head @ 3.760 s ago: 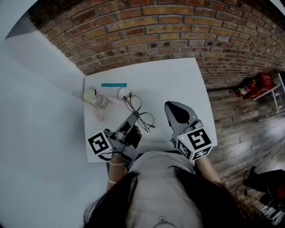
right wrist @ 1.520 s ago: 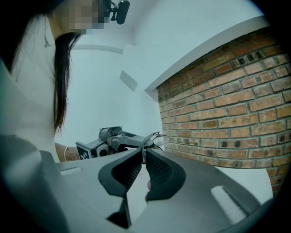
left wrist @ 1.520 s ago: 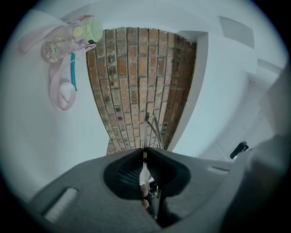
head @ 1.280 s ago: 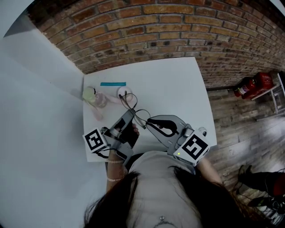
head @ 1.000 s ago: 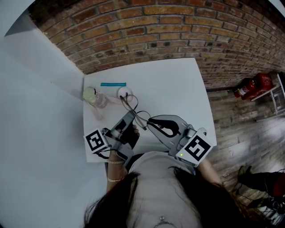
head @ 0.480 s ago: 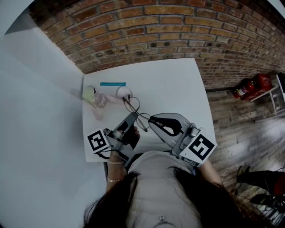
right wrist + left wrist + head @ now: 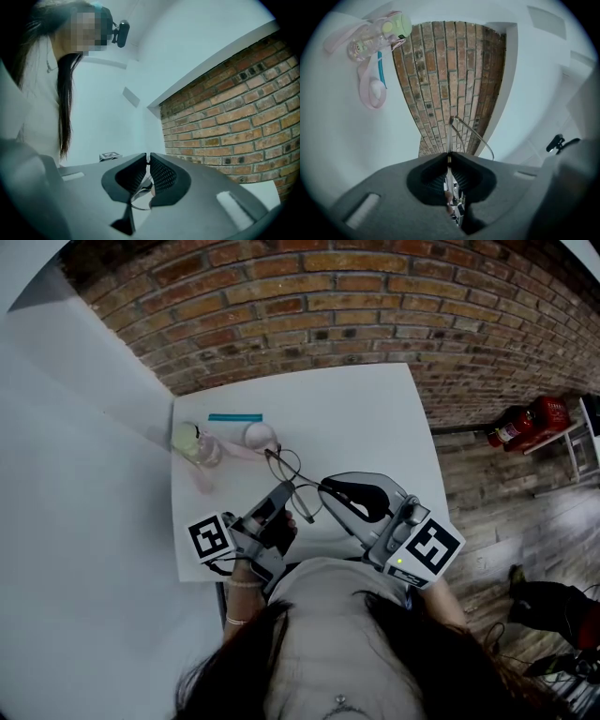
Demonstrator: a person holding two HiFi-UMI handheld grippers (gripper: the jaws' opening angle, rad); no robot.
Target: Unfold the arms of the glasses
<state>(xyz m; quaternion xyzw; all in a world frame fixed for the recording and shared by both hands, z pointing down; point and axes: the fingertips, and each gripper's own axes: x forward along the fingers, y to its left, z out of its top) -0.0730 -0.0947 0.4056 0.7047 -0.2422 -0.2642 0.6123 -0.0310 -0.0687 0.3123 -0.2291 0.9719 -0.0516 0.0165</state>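
Thin wire-framed glasses (image 7: 292, 474) hang just above the white table (image 7: 361, 413), held between both grippers. My left gripper (image 7: 284, 493) is shut on the frame from the lower left. In the left gripper view a thin wire runs up out of the closed jaws (image 7: 449, 158) and a lens rim (image 7: 472, 134) curves away. My right gripper (image 7: 325, 489) comes in from the right and is shut on a thin part of the glasses. In the right gripper view the jaws (image 7: 147, 158) meet, and a lens rim (image 7: 139, 200) shows below them.
A small clear bottle with a green cap (image 7: 195, 443) and a pink strap lies at the table's left edge. Beside it are a teal stick (image 7: 234, 417) and a white round thing (image 7: 259, 435). A brick wall stands behind. A red extinguisher (image 7: 520, 426) lies on the floor at right.
My right gripper came in from the right and shut on the glasses. Over the last second both grippers and the glasses shifted a little right and toward me.
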